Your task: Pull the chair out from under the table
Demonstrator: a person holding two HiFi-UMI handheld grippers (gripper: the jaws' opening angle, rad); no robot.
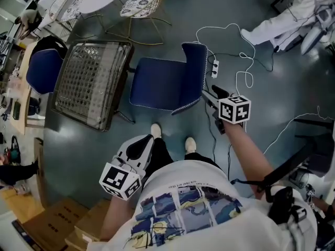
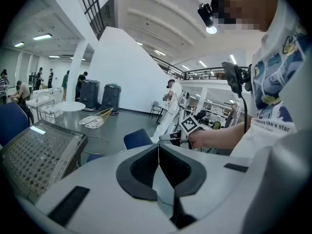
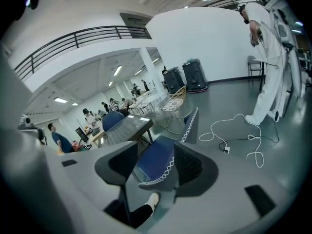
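Observation:
The blue chair (image 1: 165,83) stands on the grey floor, its seat part-way out from the mesh-topped table (image 1: 91,82) and its white-trimmed backrest (image 1: 194,72) on the right. My right gripper (image 1: 208,95) is open beside the backrest's lower corner. In the right gripper view the seat's trimmed edge (image 3: 157,162) shows between the right gripper's (image 3: 155,165) spread jaws; contact cannot be told. My left gripper (image 1: 148,140) hangs by my left leg, away from the chair. In the left gripper view the left gripper's (image 2: 158,147) jaws meet in a thin seam with nothing between them.
A white power strip with looping cable (image 1: 215,67) lies on the floor just behind the chair's backrest. A second blue chair (image 1: 44,69) sits left of the table. A patterned wire chair (image 1: 140,5), cardboard boxes (image 1: 57,221) and a person in white (image 1: 282,20) stand around.

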